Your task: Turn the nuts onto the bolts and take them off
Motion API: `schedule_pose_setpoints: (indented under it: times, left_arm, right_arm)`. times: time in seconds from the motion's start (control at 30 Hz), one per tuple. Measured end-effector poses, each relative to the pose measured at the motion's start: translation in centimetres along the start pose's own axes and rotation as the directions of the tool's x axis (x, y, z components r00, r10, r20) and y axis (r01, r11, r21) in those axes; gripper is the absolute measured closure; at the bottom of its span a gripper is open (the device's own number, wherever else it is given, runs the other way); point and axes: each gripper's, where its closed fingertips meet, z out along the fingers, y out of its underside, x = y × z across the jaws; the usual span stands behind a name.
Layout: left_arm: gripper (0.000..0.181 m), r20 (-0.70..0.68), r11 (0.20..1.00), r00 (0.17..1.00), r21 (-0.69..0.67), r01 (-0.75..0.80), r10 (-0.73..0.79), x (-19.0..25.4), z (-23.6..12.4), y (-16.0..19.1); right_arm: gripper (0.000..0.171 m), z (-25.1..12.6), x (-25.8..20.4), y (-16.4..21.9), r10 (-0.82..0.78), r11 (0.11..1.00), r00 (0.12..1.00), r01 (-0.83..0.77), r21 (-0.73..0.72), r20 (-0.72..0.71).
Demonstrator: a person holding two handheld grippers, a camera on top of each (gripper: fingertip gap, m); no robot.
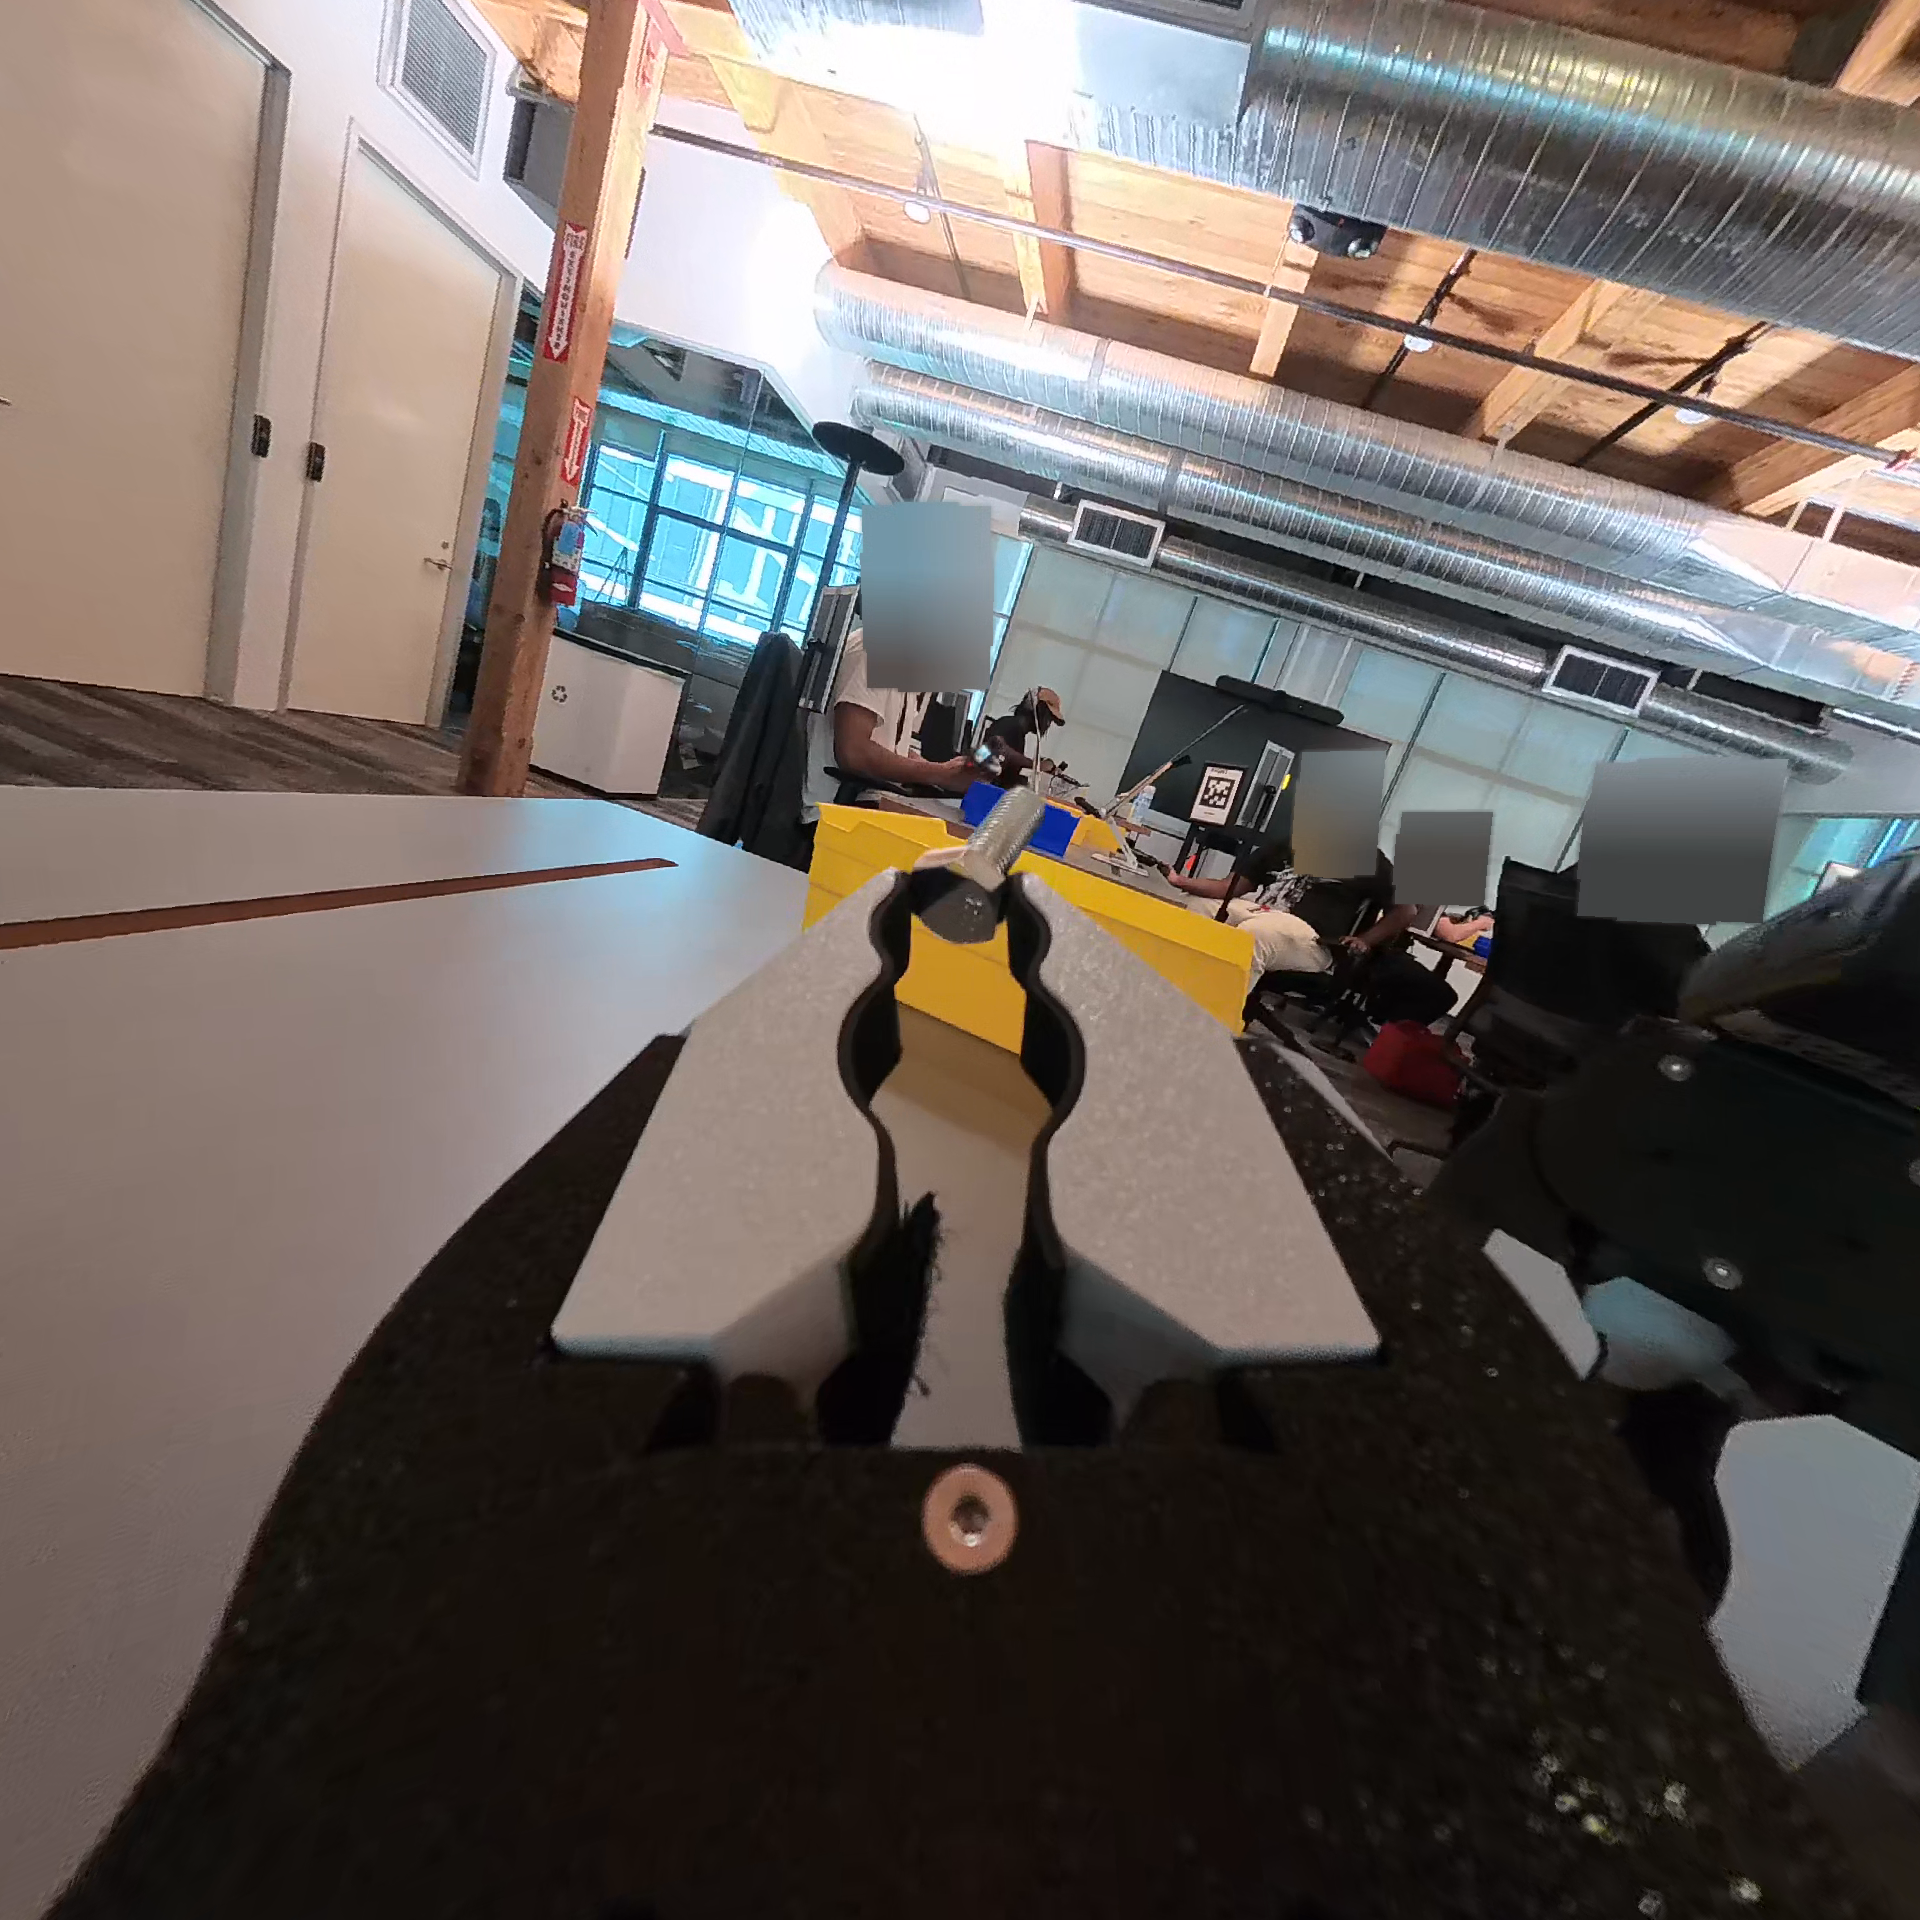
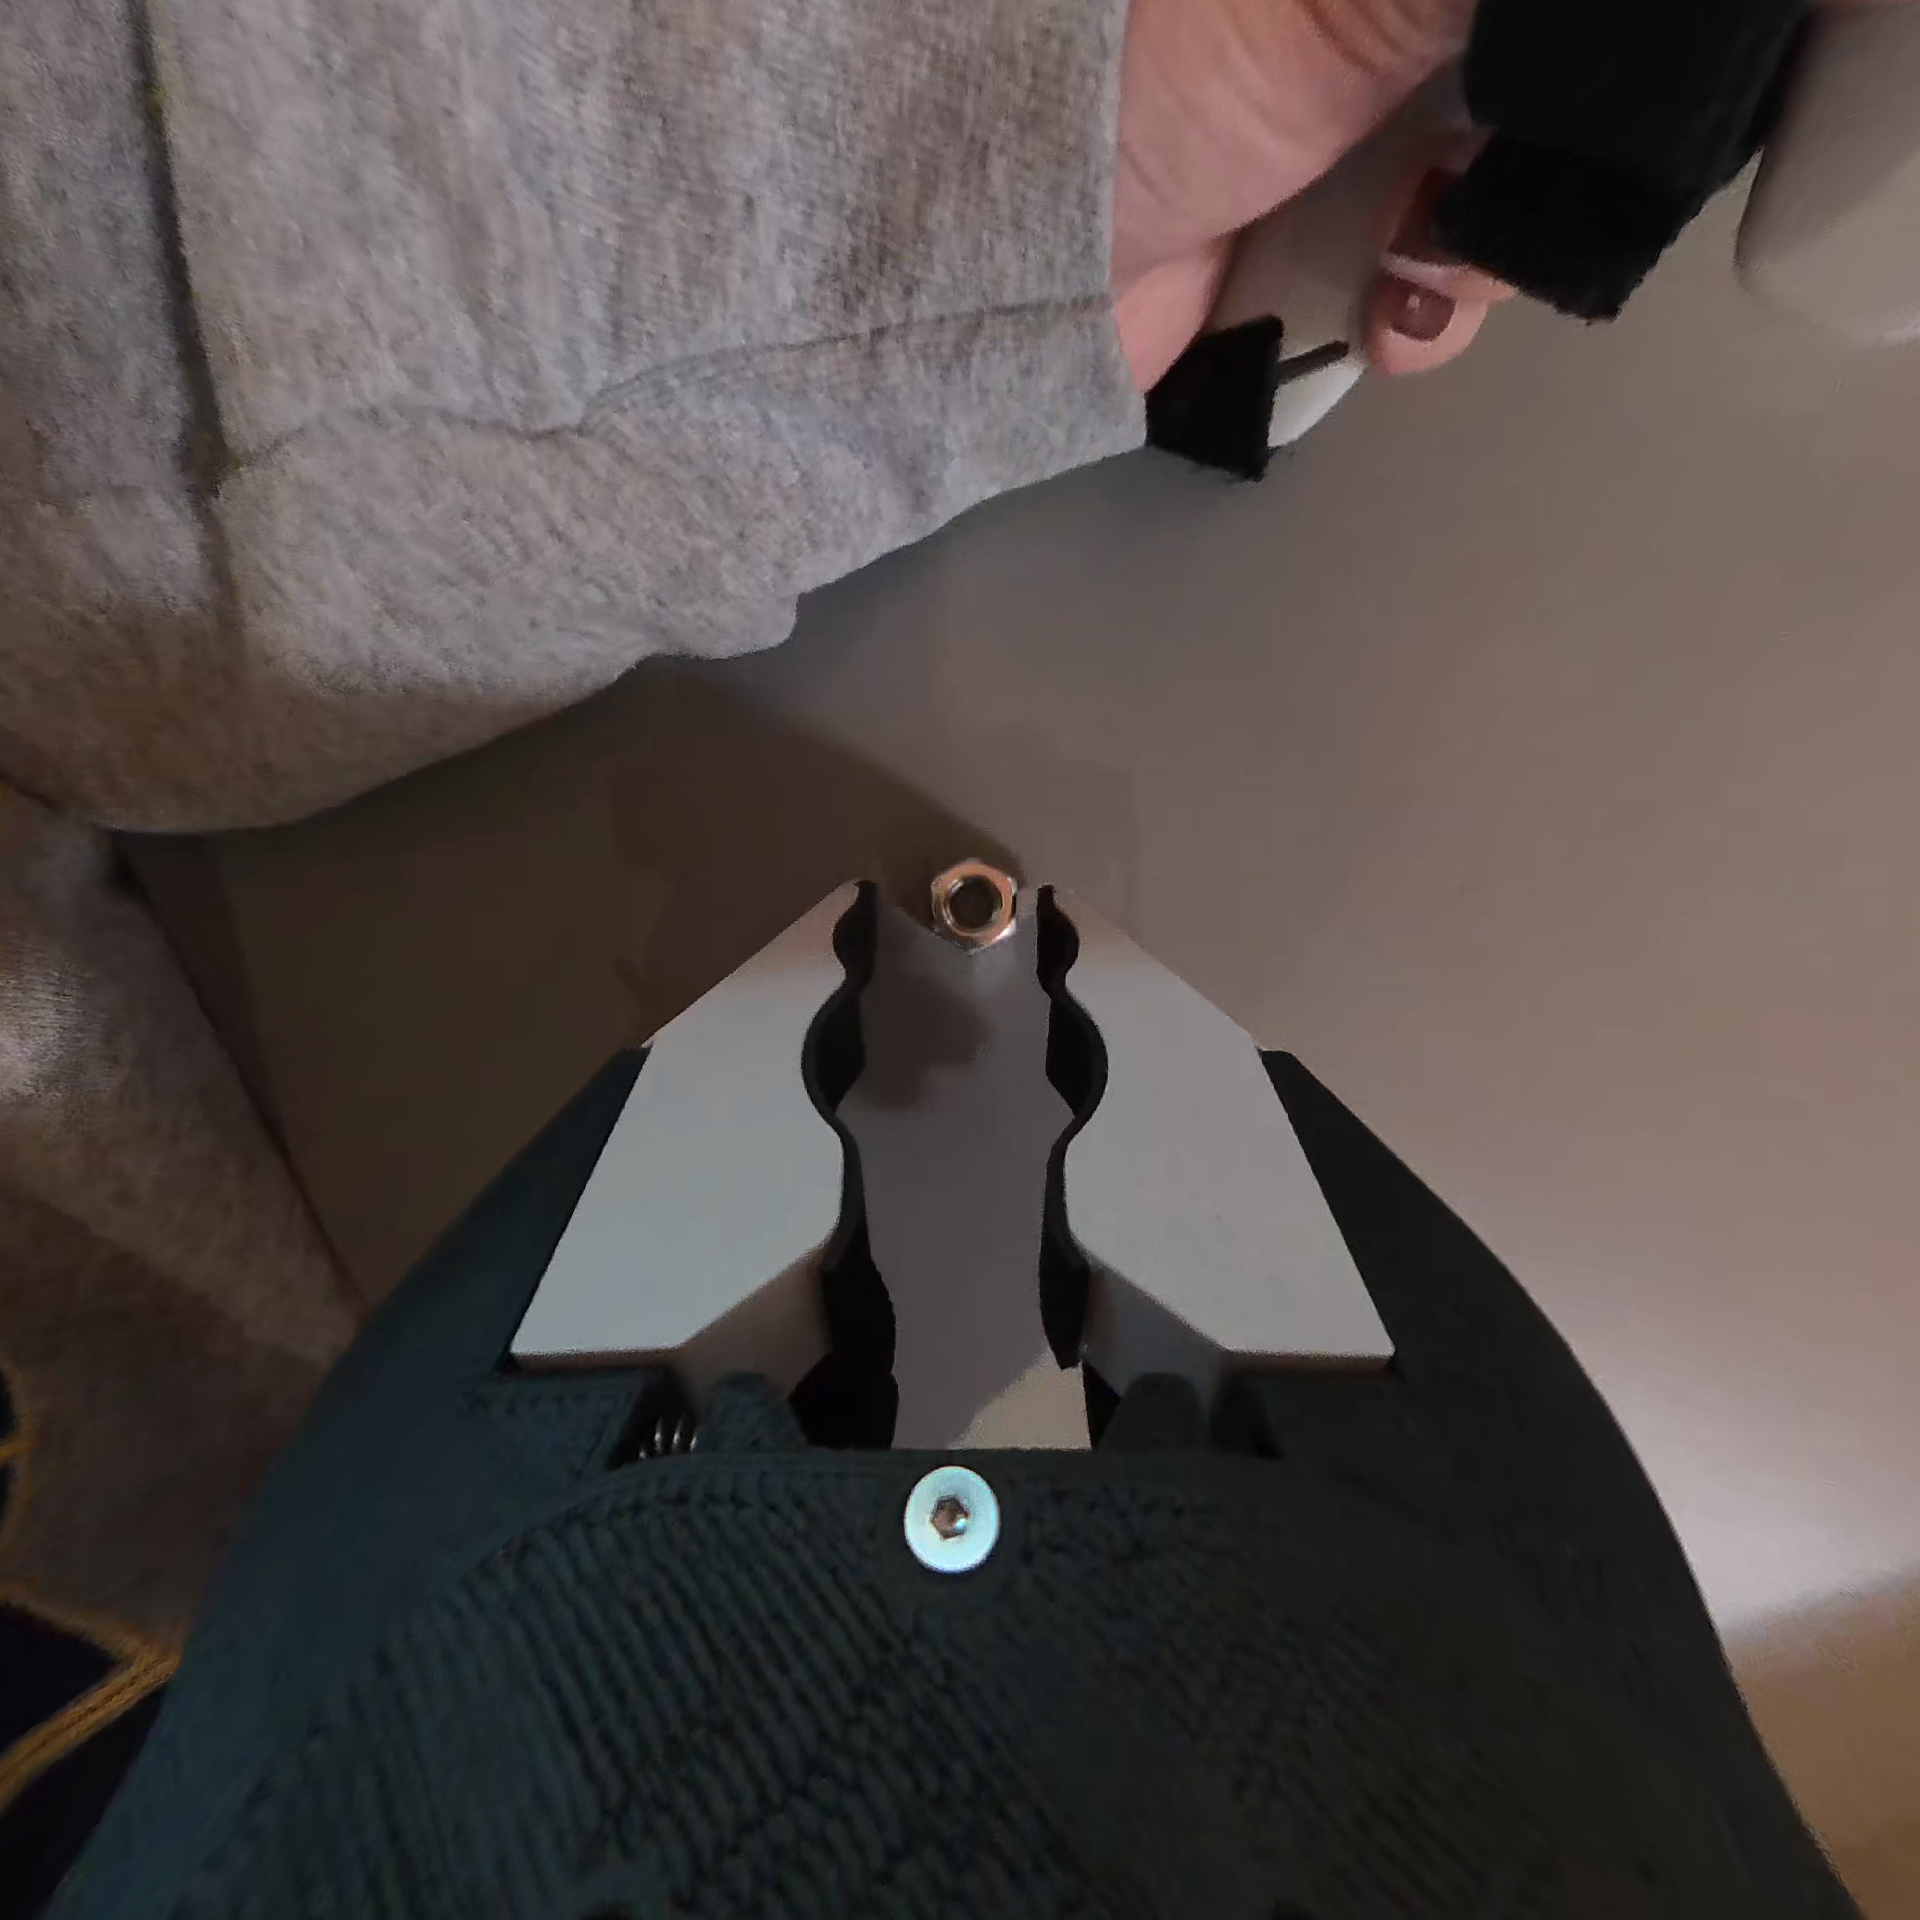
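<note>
Bolt [image 1: 982,878] sat pinched by its hex head in the left gripper [image 1: 961,902] tips, threads up, w/ yellow bins [image 1: 1132,935] behind. Nut [image 2: 974,904] lay flat on the table [image 2: 1455,831] just past the right gripper [image 2: 951,914] tips, fingers apart, not touching it.

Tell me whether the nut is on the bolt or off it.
Off. The nut lies flat on the table, hole empty, between the right tool's open fingertips; the left tool grips the bare bolt.

A silver bolt [image 1: 982,883] sits head-first between the left gripper's [image 1: 961,896] fingertips, threaded shank tilted up and forward. 1 silver hex nut [image 2: 972,904] lies flat between the right gripper's [image 2: 956,914] parted tips.
</note>
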Motion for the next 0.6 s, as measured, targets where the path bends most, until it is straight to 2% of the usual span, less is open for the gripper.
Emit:
schedule_pose_setpoints:
  times: [0.03,0.1,0.2,0.3,0.4,0.5,0.6]
  left_arm:
    - [0.167,-0.001,1.0,1.0,-0.004,-0.006,0.006,0.0,0.0,0.1]
    - [0.167,-0.005,1.0,1.0,-0.016,-0.018,0.018,0.2,0.1,0.2]
    - [0.167,-0.035,0.998,0.998,-0.036,-0.043,0.042,0.7,0.1,0.3]
    - [0.167,-0.135,0.996,0.989,-0.069,-0.062,0.053,2.2,0.3,0.4]
    - [0.166,-0.292,0.987,0.956,-0.154,-0.043,-0.004,4.4,0.3,1.4]
    - [0.166,-0.407,0.975,0.905,-0.219,0.034,-0.123,6.2,0.2,2.0]
    - [0.166,-0.49,0.959,0.834,-0.241,0.152,-0.255,7.5,0.0,1.8]
  right_arm:
    - [0.143,0.1,0.0,0.0,-0.007,1.0,1.0,0.007,-0.007,0.001]
    - [0.155,0.3,-0.1,0.1,-0.019,1.0,1.0,0.019,-0.025,0.015]
    - [0.155,-0.5,0.5,-0.2,-0.043,0.999,0.999,0.043,-0.014,0.001]
    - [0.155,-5.4,3.2,-2.6,-0.081,0.979,0.992,0.097,0.179,-0.096]
    - [0.156,-12.7,7.2,-5.1,-0.11,0.889,0.947,0.23,0.396,-0.301]
    - [0.155,-16.4,8.1,-5.6,-0.219,0.804,0.893,0.394,0.446,-0.393]
    - [0.155,-16.6,8.0,-5.2,-0.342,0.723,0.803,0.556,0.41,-0.488]
